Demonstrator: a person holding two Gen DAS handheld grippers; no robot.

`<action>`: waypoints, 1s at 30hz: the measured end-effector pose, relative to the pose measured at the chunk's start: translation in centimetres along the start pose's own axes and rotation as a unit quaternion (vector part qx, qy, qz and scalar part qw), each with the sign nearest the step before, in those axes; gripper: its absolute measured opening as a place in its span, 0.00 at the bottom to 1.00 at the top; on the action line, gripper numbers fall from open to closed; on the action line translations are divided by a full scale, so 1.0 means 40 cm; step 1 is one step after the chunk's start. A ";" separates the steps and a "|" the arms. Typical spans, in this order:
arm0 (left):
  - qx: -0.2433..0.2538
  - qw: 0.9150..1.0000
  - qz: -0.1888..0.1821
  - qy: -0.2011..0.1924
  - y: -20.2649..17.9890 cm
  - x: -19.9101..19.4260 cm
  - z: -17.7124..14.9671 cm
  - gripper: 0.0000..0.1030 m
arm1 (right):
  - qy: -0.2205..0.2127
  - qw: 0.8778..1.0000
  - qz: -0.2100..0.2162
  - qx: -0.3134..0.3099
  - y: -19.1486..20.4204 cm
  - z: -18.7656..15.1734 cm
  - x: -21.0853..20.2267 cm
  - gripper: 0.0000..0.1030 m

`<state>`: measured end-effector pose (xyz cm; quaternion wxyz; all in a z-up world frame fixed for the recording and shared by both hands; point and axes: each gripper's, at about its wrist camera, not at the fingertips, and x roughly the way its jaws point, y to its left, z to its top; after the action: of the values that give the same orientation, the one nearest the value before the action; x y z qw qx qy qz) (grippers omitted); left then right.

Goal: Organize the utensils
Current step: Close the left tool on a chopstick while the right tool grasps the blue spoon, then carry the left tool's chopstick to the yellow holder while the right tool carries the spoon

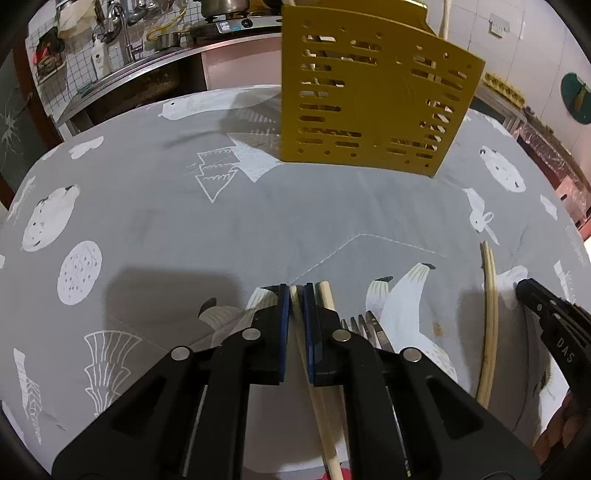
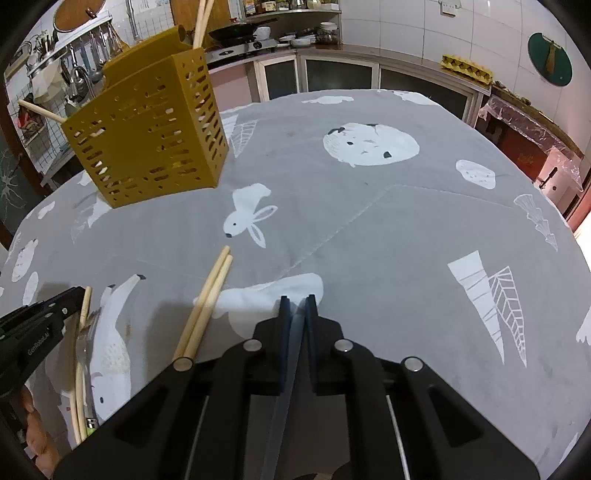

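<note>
The right gripper's black arm has the white letters "DAS" on it in the left wrist view, and the left gripper's arm reads "GenRobot.AI" in the right wrist view.

The table is covered by a grey cloth [image 2: 369, 229] with white rabbits, bears, trees and leaves printed on it. Behind it is a kitchen with white wall tiles, a sink tap and hanging ladles, a cooker with a black pan [image 2: 240, 31], and a yellow egg tray [image 2: 467, 68] on the counter.

The yellow plastic utensil basket with slots [image 1: 369, 103] stands at the far side of the table, with pale wooden chopsticks [image 2: 201, 20] sticking up out of it.

The left gripper [image 1: 295, 295] is closed on one pale wooden chopstick [image 1: 319, 406], low over the cloth. Another chopstick and a silver metal fork [image 1: 364, 321] lie just beside it, partly hidden under the black arm.

The right gripper [image 2: 295, 301] has its jaws almost together, with a thin dark blue strip between them; I cannot tell what the strip is. A pair of wooden chopsticks [image 2: 208, 299] lies on the cloth just to its left, between the two grippers.
</note>
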<state>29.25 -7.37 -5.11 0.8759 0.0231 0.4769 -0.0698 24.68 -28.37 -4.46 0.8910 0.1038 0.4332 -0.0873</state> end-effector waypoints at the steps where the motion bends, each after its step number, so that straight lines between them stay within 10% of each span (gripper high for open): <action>1: -0.003 1.000 -0.001 -0.001 0.004 -0.003 0.000 0.06 | -0.003 1.000 0.001 -0.001 0.002 0.000 -0.005 0.08; 16: -0.006 0.992 0.004 -0.124 0.064 -0.211 -0.009 0.05 | -0.102 0.994 0.033 -0.013 0.027 0.020 -0.148 0.08; 30: 0.020 0.968 0.032 -0.247 0.071 -0.399 -0.087 0.05 | -0.228 0.971 0.054 -0.040 0.033 -0.033 -0.305 0.07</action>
<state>18.20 -2.58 6.31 0.9676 0.0380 0.2433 -0.0553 16.58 -25.97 4.52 0.9730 0.0688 0.2159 -0.0434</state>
